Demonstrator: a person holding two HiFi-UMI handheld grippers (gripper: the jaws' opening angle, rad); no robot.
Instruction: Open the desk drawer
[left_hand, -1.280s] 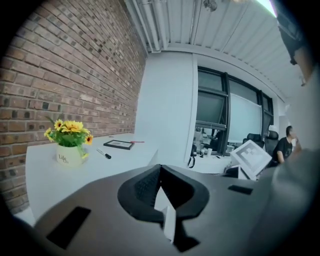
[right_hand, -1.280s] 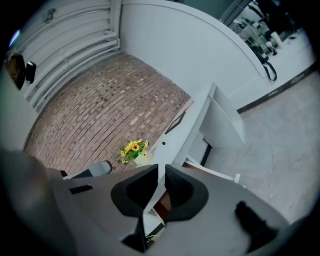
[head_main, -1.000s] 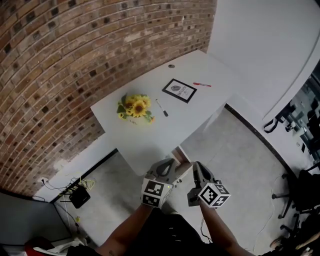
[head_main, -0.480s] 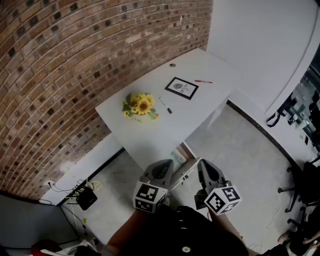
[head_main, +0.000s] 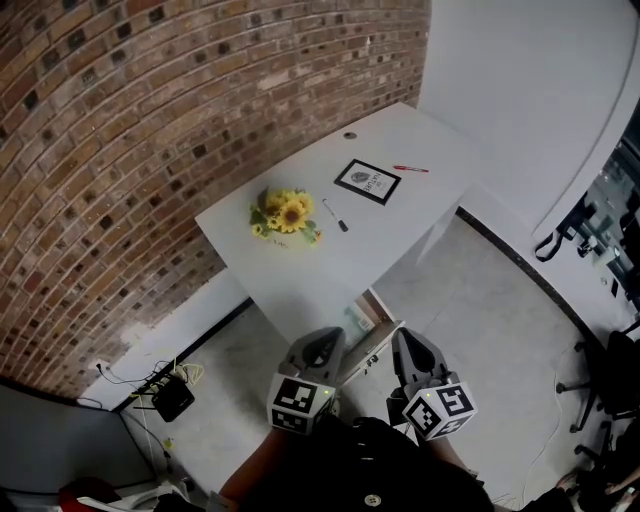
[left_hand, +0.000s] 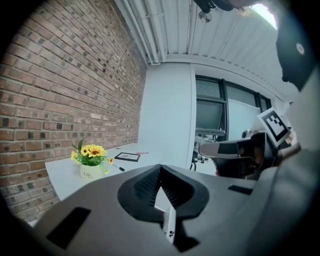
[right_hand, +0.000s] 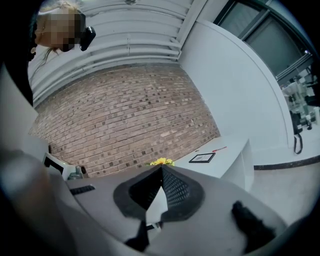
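The desk drawer (head_main: 377, 347) stands pulled out from under the near edge of the white desk (head_main: 300, 270), between the two grippers' tips. The left gripper (head_main: 322, 340) is clenched on nothing. The right gripper (head_main: 405, 338) has just closed its jaws, also empty.

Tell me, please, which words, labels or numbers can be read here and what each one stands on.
"Life": on the white flower pot with the sunflowers; a smaller line under it is too small to read.
Framed print: lettering too small to read.
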